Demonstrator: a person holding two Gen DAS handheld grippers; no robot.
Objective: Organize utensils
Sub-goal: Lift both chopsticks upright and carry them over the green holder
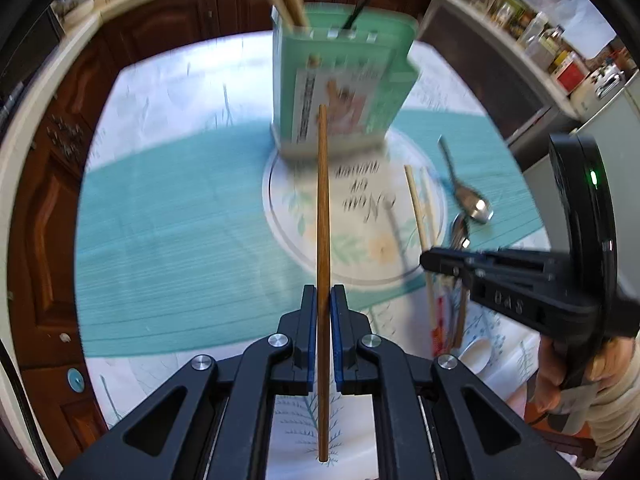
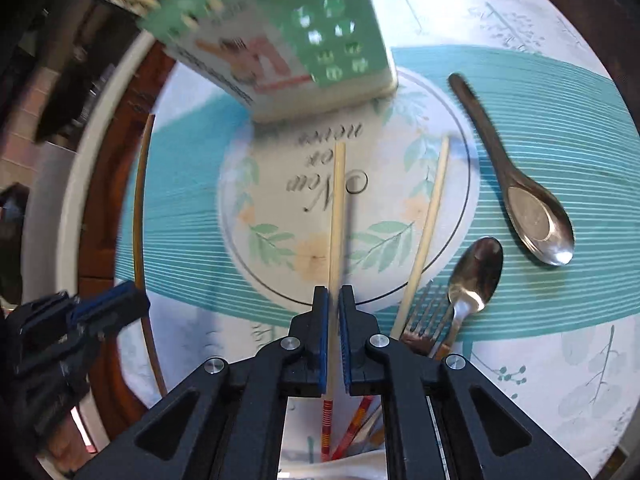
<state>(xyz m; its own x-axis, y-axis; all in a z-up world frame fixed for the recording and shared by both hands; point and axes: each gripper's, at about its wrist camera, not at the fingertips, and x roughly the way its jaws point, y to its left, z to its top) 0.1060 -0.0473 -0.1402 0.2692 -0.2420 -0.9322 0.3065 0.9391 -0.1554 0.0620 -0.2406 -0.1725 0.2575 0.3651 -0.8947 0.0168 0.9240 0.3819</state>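
Note:
My left gripper [image 1: 323, 294] is shut on a dark brown chopstick [image 1: 322, 208] that points at the green utensil holder [image 1: 344, 84], held above the table. The holder has chopsticks and a black utensil standing in it. My right gripper [image 2: 333, 294] is shut on a pale chopstick with a red-striped end [image 2: 337, 216], low over the placemat. It shows in the left wrist view [image 1: 426, 262] at the right. A second pale chopstick [image 2: 426, 232], a fork [image 2: 426, 318] and two spoons [image 2: 478, 272] [image 2: 536, 216] lie on the table. The holder also shows in the right wrist view [image 2: 280, 32].
A teal placemat with a round printed motif [image 1: 160, 232] covers the table middle, over a white leaf-print cloth [image 2: 560, 380]. A white spoon [image 1: 476, 354] lies near the front right. Wooden cabinets [image 1: 52, 208] and a counter with jars [image 1: 532, 36] surround the table.

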